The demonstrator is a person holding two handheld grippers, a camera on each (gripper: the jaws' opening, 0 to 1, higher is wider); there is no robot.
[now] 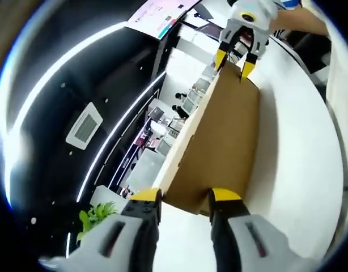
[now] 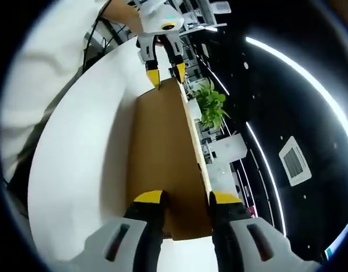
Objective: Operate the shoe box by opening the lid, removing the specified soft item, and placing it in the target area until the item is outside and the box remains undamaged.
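- My left gripper (image 1: 185,203): jaws apart, straddling the near end of the shoe box (image 1: 219,141); grip not confirmed.
- Shoe box is brown cardboard, lid closed, sitting on the white table (image 1: 298,170).
- My right gripper (image 2: 185,198): jaws apart at the box's opposite end, yellow tips either side of the lid edge.
- Green plant (image 2: 211,107) sits beyond the box's far long side.
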